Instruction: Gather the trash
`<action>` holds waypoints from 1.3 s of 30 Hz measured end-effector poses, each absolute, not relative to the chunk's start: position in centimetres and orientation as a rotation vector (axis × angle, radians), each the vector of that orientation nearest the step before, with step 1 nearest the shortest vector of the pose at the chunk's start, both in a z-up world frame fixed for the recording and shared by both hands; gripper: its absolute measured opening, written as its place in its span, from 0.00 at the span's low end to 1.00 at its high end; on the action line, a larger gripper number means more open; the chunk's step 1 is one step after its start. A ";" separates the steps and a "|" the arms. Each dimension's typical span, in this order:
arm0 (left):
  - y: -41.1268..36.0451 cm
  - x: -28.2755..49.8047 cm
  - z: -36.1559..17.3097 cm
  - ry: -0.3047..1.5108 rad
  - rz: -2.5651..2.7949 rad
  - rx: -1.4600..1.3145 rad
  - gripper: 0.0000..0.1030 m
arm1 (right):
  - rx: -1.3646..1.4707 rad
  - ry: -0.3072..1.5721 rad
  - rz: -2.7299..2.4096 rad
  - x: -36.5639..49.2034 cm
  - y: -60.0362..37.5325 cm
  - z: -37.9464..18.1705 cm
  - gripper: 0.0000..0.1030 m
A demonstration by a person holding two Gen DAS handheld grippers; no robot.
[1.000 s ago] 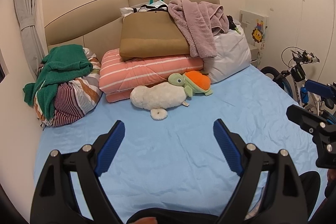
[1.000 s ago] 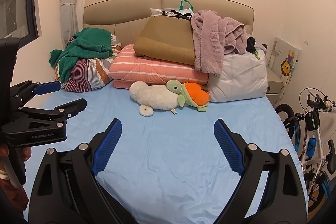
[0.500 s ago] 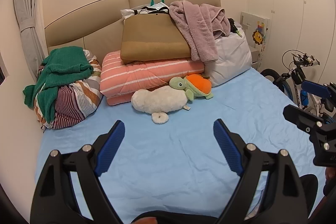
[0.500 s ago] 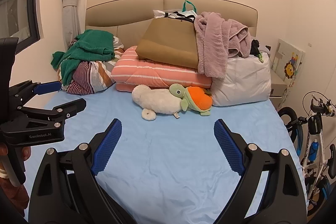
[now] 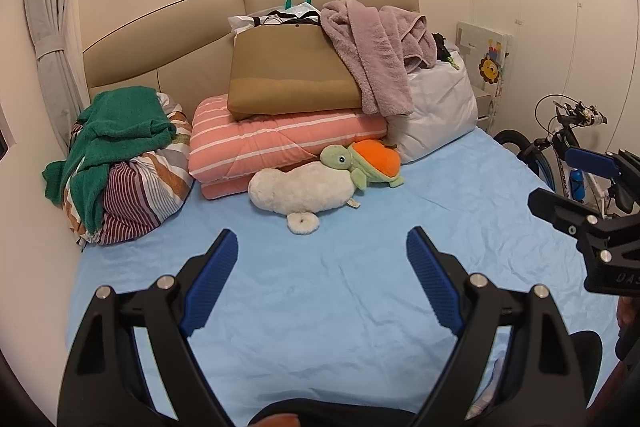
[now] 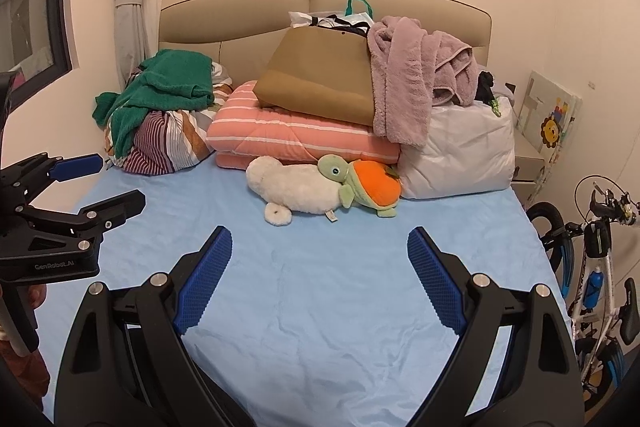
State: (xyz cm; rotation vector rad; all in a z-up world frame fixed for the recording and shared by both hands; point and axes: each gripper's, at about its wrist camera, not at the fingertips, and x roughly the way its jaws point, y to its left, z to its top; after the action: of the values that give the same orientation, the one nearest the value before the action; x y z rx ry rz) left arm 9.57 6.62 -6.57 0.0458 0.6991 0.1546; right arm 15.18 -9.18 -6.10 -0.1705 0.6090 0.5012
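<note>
Left gripper (image 5: 320, 259) hovers with jaws spread wide and empty over the blue bed (image 5: 360, 307), and the right gripper (image 6: 320, 259) likewise: scouting, I judge, since no trash shows anywhere yet.

Bag (image 5: 288, 71) on folded quilt (image 5: 280, 143); plush toys (image 5: 320, 179) before quilt; bicycle (image 6: 596, 259) right of bed (image 6: 320, 287).

Both views headboard-ward over bed (image 5: 320, 307)
</note>
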 end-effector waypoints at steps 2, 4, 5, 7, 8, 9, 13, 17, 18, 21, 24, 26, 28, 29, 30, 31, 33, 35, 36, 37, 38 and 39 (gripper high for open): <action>6.6 9.5 -6.6 0.699 0.155 0.050 0.84 | -0.169 0.611 0.498 15.3 -9.2 -6.1 0.84; 6.6 9.4 -6.6 0.698 0.155 0.051 0.84 | -0.166 0.612 0.494 15.3 -9.3 -6.2 0.84; 6.5 9.4 -6.6 0.698 0.156 0.051 0.84 | -0.165 0.613 0.494 15.4 -9.3 -6.1 0.84; 6.5 9.4 -6.6 0.699 0.156 0.050 0.84 | -0.165 0.612 0.493 15.4 -9.3 -6.1 0.84; 6.5 9.4 -6.6 0.700 0.155 0.050 0.84 | -0.164 0.613 0.493 15.5 -9.3 -6.1 0.84; 6.5 9.5 -6.6 0.700 0.154 0.050 0.84 | -0.164 0.613 0.494 15.5 -9.3 -6.1 0.84; 6.6 9.3 -6.6 0.702 0.152 0.046 0.84 | -0.166 0.611 0.492 15.4 -9.3 -6.1 0.84; 6.5 9.2 -6.5 0.701 0.150 0.048 0.84 | -0.165 0.610 0.492 15.4 -9.4 -6.1 0.84; 6.5 9.2 -6.5 0.701 0.148 0.049 0.84 | -0.164 0.610 0.492 15.4 -9.4 -6.1 0.84; 6.5 9.3 -6.5 0.700 0.145 0.051 0.84 | -0.165 0.610 0.493 15.5 -9.4 -6.0 0.84; 6.5 9.3 -6.5 0.701 0.141 0.048 0.84 | -0.166 0.610 0.493 15.5 -9.4 -6.0 0.84; 6.5 9.6 -6.4 0.704 0.137 0.049 0.84 | -0.165 0.610 0.492 15.5 -9.3 -6.0 0.84; 6.5 9.6 -6.4 0.705 0.136 0.050 0.84 | -0.166 0.610 0.495 15.4 -9.4 -5.9 0.84; 6.5 9.6 -6.4 0.704 0.136 0.051 0.84 | -0.166 0.609 0.496 15.4 -9.4 -5.8 0.84; 6.5 9.6 -6.4 0.703 0.137 0.051 0.84 | -0.165 0.609 0.496 15.4 -9.4 -5.8 0.84; 6.5 9.6 -6.4 0.703 0.138 0.050 0.84 | -0.164 0.608 0.497 15.4 -9.4 -5.8 0.84; 6.4 9.6 -6.4 0.704 0.137 0.049 0.84 | -0.165 0.608 0.497 15.4 -9.4 -5.8 0.84; 6.4 9.6 -6.4 0.705 0.138 0.049 0.84 | -0.166 0.609 0.498 15.4 -9.4 -5.8 0.84; 6.4 9.6 -6.4 0.705 0.138 0.049 0.84 | -0.167 0.609 0.499 15.4 -9.4 -5.8 0.84; 6.4 9.5 -6.5 0.707 0.137 0.050 0.84 | -0.167 0.609 0.497 15.5 -9.4 -5.8 0.84; 6.4 9.7 -6.4 0.708 0.136 0.050 0.84 | -0.168 0.609 0.499 15.5 -9.4 -5.7 0.84; 6.4 9.8 -6.5 0.710 0.133 0.050 0.84 | -0.167 0.610 0.499 15.5 -9.4 -5.7 0.84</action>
State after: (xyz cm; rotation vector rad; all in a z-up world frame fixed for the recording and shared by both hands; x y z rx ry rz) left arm 9.83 6.44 -6.45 0.0501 0.7100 0.1330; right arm 15.53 -9.37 -5.69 -0.1674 0.6099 0.4988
